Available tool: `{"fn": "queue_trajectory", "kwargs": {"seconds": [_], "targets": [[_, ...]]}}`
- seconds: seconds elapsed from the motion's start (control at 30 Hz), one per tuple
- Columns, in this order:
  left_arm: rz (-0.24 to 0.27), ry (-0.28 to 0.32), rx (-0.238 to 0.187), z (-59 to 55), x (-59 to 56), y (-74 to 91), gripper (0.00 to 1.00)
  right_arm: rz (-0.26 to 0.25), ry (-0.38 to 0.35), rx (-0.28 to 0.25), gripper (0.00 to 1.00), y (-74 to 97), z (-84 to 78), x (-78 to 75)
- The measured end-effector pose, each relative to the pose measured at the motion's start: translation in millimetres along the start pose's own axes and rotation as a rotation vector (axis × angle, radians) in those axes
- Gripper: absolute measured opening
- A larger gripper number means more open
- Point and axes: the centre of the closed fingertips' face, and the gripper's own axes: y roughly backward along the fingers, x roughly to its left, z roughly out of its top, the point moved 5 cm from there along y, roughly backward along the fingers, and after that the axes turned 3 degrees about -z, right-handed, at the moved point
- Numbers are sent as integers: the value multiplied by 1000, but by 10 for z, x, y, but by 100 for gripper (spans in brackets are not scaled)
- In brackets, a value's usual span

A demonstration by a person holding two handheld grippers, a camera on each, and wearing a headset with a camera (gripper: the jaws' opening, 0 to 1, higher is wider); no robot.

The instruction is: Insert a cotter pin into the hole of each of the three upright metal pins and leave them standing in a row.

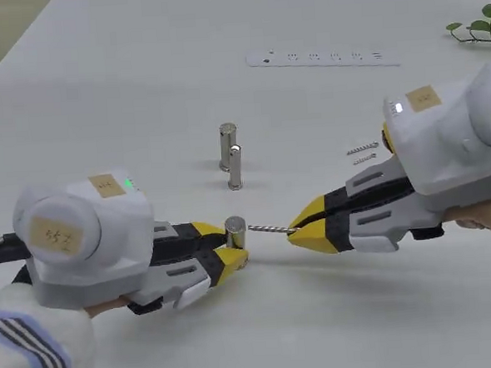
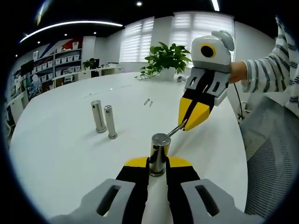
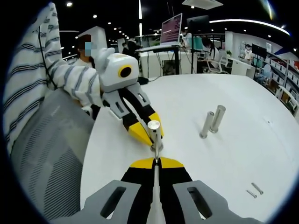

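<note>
Little writing can be read. The left gripper point(image 1: 231, 243) carries two tan stickers; the one on its round end has handwritten marks too blurred to make out, and a small green light glows beside the one on top. The right gripper point(image 1: 292, 230) has a tan sticker too, with no legible text. A white power strip point(image 1: 321, 58) lies far back on the white table point(image 1: 140, 90), with no brand I can read.

The left gripper's yellow-tipped jaws are closed narrow on the lower part of a metal pin point(image 1: 236, 229), which stands upright on the table, long axis vertical, flat cap on top. In the left gripper view the pin rises straight up between the jaws.

The right gripper's jaws are pinched on a cotter pin point(image 1: 269, 228). It lies level, its long axis in line with the jaws, the free end pointing at the held pin and meeting it just under the cap — whether it has entered the hole I cannot tell. In the right gripper view it runs as a thin grey line up the middle of the closed jaws.

Behind, near the table's middle, two more pins stand upright close together: a thicker pin point(image 1: 228, 143) and a slimmer pin point(image 1: 235, 168) just in front. Two spare cotter pins point(image 1: 363, 153) lie flat, side by side, beyond the right gripper.
</note>
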Motion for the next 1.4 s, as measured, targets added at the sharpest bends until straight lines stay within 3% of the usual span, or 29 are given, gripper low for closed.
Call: {"fn": "queue_trajectory", "kwargs": {"seconds": [0.23, 0.33, 0.9, 1.4], "targets": [[10, 8, -14, -15, -10, -2, 12, -2, 16, -8, 3, -1, 22, 18], [13, 54, -22, -23, -6, -2, 12, -1, 24, -8, 3, -1, 22, 30], [19, 36, -18, -17, 14, -7, 12, -26, 29, -13, 3, -34, 40, 29], [25, 28, -9, -15, 24, -14, 12, -80, 102, 11, 3, -10, 94, 35]]}}
